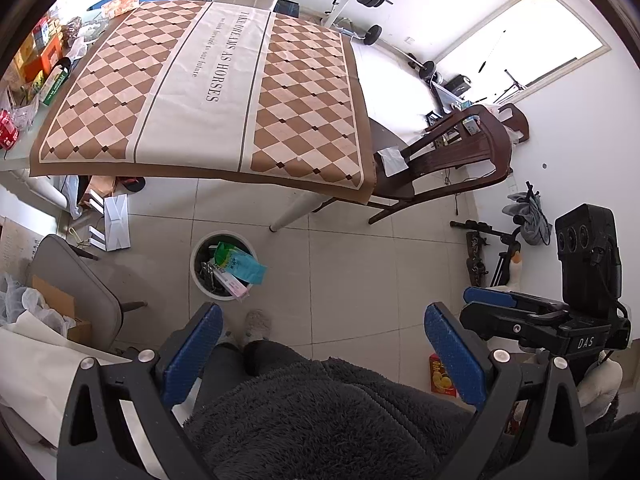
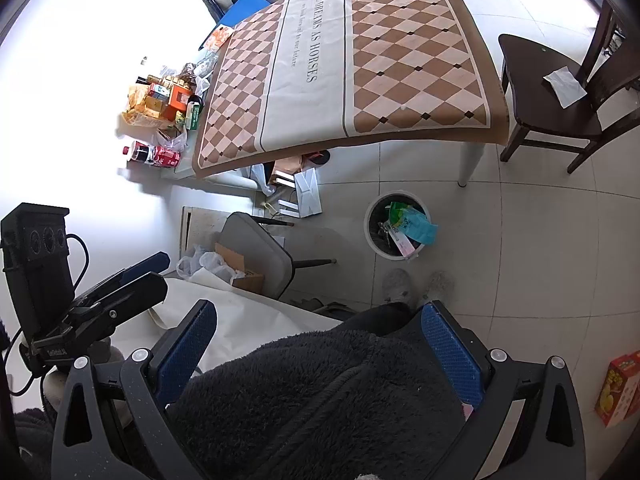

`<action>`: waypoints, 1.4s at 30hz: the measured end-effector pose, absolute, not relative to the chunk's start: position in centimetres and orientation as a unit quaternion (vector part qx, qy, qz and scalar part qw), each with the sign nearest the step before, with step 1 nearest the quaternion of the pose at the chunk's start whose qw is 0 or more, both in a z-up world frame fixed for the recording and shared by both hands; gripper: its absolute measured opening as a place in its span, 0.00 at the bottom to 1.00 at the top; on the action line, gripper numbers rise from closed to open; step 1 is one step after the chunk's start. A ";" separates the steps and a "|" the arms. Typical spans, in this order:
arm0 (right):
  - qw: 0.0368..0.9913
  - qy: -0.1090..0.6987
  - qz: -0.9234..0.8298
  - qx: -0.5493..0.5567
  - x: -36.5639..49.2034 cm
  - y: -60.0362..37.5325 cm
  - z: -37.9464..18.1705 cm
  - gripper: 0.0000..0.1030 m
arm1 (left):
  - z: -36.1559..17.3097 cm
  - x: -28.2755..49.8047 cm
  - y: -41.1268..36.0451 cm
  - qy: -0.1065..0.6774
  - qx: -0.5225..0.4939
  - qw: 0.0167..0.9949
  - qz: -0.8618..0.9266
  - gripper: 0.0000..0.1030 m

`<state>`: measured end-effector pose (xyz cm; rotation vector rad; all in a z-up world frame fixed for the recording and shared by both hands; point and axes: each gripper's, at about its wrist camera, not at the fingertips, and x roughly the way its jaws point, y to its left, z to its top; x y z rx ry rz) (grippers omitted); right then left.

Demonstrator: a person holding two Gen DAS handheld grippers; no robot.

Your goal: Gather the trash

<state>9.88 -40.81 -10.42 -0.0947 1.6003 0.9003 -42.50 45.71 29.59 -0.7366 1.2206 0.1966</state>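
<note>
A round white trash bin [image 1: 196, 264] [image 2: 370, 236] stands on the tiled floor in front of the table, holding a teal and green wrapper [image 1: 240, 264] [image 2: 412, 224], a pink-white packet and dark scraps. My left gripper [image 1: 320, 356] is held high above the floor, open, with nothing between its blue pads. My right gripper [image 2: 318, 348] is also open and empty, over the person's dark fleece lap. In the left wrist view the right gripper [image 1: 492, 300] shows at the right; in the right wrist view the left gripper [image 2: 140, 272] shows at the left.
A table with a brown chequered cloth [image 1: 208, 80] [image 2: 352, 60] has boxes, packets and a red bottle [image 2: 156, 154] at its left end. A dark wooden chair [image 1: 452, 156] [image 2: 532, 92] with a tissue stands right of it. A grey chair [image 2: 260, 256] and a red-yellow box [image 1: 442, 374] [image 2: 618, 392] are nearby.
</note>
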 end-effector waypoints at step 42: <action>0.607 0.693 0.388 -0.037 8.1 -40.4 -9.7 1.00 | 30.0 -43.1 46.1 0.558 -0.336 0.754 0.090 1.00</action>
